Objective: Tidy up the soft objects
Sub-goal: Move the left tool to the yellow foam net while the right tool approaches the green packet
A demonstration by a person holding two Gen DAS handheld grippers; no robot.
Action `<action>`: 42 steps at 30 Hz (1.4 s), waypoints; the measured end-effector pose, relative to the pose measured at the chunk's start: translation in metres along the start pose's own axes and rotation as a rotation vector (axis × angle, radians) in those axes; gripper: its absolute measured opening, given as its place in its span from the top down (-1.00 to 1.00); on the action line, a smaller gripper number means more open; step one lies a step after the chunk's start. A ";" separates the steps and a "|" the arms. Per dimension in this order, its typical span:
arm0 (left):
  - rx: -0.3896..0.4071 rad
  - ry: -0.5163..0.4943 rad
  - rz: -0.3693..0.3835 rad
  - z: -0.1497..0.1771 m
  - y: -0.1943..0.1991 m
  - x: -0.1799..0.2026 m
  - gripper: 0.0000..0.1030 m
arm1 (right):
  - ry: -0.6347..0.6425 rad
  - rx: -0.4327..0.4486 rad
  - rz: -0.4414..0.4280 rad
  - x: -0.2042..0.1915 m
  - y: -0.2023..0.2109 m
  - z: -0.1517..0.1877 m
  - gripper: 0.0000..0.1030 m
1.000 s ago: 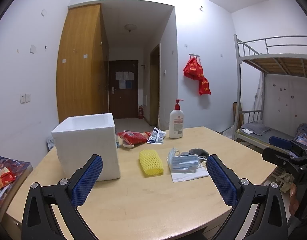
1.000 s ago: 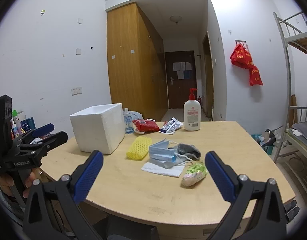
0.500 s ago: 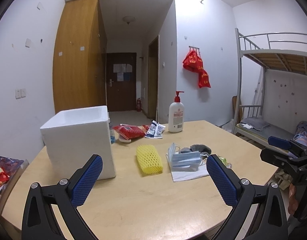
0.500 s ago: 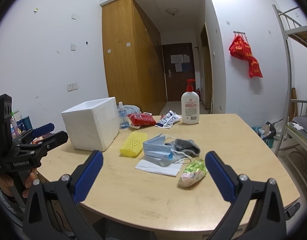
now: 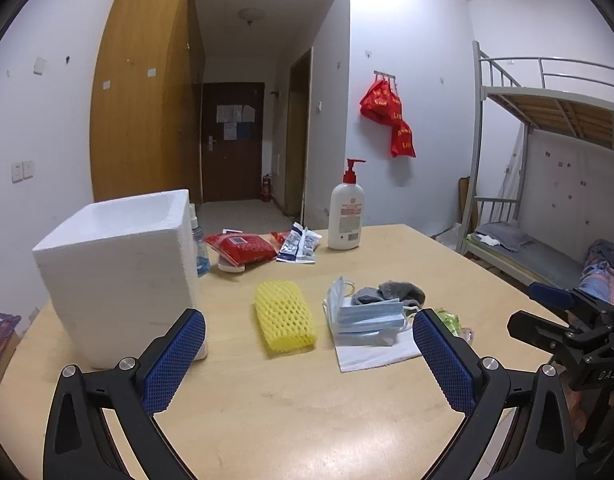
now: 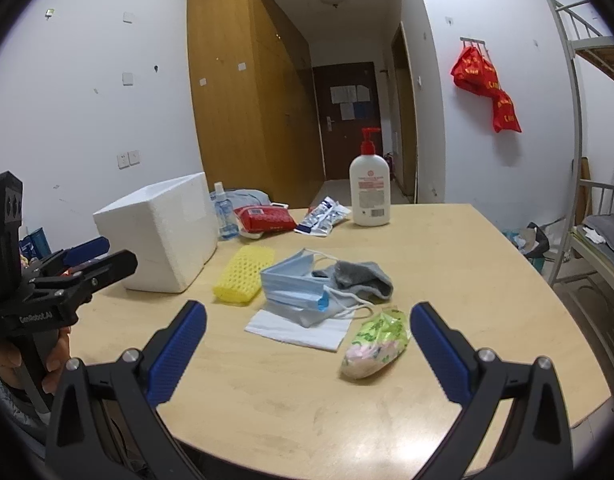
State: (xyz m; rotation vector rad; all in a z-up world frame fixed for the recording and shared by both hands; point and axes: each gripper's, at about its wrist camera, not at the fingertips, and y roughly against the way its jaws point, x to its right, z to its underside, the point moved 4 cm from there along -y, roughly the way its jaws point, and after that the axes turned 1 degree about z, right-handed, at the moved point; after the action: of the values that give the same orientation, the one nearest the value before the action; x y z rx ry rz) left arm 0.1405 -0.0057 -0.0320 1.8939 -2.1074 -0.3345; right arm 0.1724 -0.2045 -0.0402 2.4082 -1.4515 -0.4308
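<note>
A yellow foam net (image 5: 285, 319) (image 6: 245, 275), a stack of blue face masks (image 5: 365, 317) (image 6: 297, 286), a grey sock (image 5: 391, 293) (image 6: 361, 276) and a green patterned soft packet (image 6: 377, 344) lie mid-table, the masks on a white tissue (image 6: 295, 330). A white foam box (image 5: 119, 268) (image 6: 163, 236) stands at the left. My left gripper (image 5: 309, 356) is open and empty, above the table short of the net and masks. My right gripper (image 6: 307, 354) is open and empty, short of the tissue and packet.
At the back of the wooden table (image 5: 307, 400) stand a white pump bottle (image 5: 345, 218), a red packet (image 5: 243, 249), small sachets (image 5: 299, 242) and a small spray bottle (image 6: 223, 216). A bunk bed (image 5: 547, 184) is on the right.
Both grippers have moved forward over the table and tilted down slightly; the objects look larger and closer. Both stay open, and nothing on the table has moved.
</note>
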 end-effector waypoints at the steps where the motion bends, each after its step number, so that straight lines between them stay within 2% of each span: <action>1: -0.004 0.000 0.000 0.000 -0.003 0.000 -1.00 | 0.000 -0.003 0.001 0.001 -0.001 0.000 -1.00; 7: -0.033 0.030 0.011 -0.001 -0.022 -0.002 -1.00 | -0.004 -0.032 0.020 0.006 -0.011 0.001 -1.00; 14: -0.115 0.053 0.042 0.003 -0.048 -0.003 -1.00 | -0.024 -0.078 0.034 0.013 -0.026 0.006 -1.00; 22: -0.192 0.063 0.029 0.006 -0.084 -0.003 -1.00 | -0.065 -0.136 0.044 0.024 -0.045 0.015 -1.00; 26: -0.248 0.084 0.008 0.009 -0.104 -0.009 -1.00 | -0.053 -0.188 0.096 0.030 -0.059 0.025 -0.99; 38: -0.375 0.134 -0.005 0.021 -0.154 -0.018 -1.00 | -0.109 -0.259 0.097 0.047 -0.084 0.030 -0.99; 42: -0.407 0.140 -0.020 0.023 -0.167 -0.019 -0.90 | -0.120 -0.289 0.102 0.051 -0.091 0.033 -0.99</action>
State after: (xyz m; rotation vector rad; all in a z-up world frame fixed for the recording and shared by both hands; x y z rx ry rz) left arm 0.2886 -0.0052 -0.1149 1.6484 -1.7696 -0.5693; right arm 0.2548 -0.2119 -0.1120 2.1036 -1.4417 -0.7178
